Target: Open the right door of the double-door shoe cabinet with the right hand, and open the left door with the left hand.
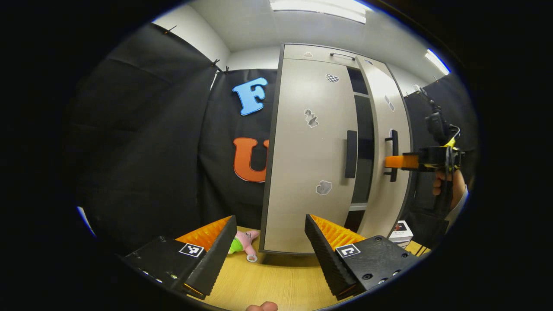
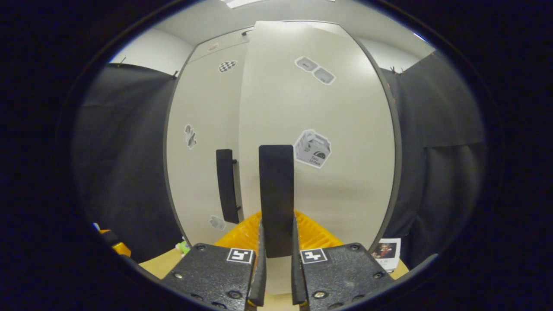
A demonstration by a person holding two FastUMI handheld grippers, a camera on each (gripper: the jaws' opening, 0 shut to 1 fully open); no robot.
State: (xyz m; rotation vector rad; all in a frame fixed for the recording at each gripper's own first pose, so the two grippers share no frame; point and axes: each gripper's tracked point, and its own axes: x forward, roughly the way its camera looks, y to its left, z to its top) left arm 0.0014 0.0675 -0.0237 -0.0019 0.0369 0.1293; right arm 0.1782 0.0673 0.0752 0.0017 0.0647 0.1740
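Note:
The pale double-door shoe cabinet [image 1: 311, 151] stands on the table ahead of me. Its left door [image 1: 302, 172] is closed, with a dark vertical handle [image 1: 351, 154]. My left gripper [image 1: 270, 220] is open, low in front of that door and short of it, holding nothing. The right door [image 1: 389, 129] is swung partly outward, showing dark shelves behind it. My right gripper [image 1: 402, 161], held by a hand [image 1: 449, 185], reaches in to that door's handle [image 1: 394, 155]. In the right gripper view the right gripper [image 2: 276, 242] is shut on the right door's handle [image 2: 276, 194]; the left door's handle [image 2: 227, 185] hangs beside it.
A pink and green plush toy [image 1: 244, 242] lies on the wooden table [image 1: 276, 280] at the cabinet's left foot. A small white box [image 1: 401, 231] sits at the cabinet's right foot. A drawer with a slim handle [image 1: 341, 55] tops the cabinet. Black cloth walls stand on both sides.

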